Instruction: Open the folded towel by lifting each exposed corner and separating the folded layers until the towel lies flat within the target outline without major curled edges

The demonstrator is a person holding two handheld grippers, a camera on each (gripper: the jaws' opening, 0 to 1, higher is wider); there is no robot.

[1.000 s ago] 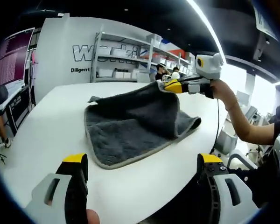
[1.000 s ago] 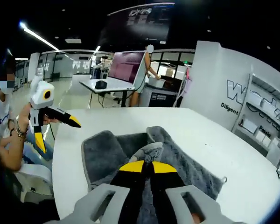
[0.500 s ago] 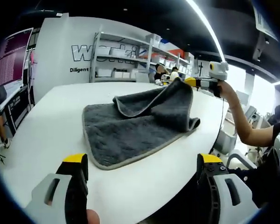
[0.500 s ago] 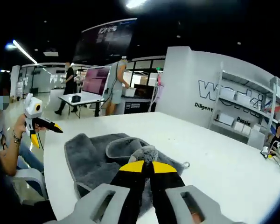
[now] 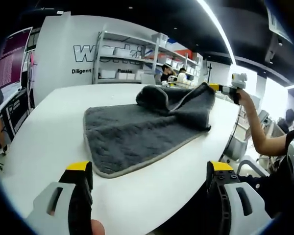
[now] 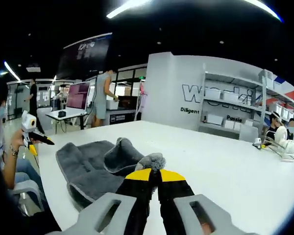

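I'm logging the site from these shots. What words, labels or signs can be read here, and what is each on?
"Diligent": small black print on the white wall, left of the shelves; also read in the right gripper view.
"W...": large outlined letters on the same wall, the rest hidden behind the shelves.
Small word behind the shelves: blurred, unreadable.
Pink screen: text too small.
Dark hanging sign: unreadable.
Grey towel, white table: no text.
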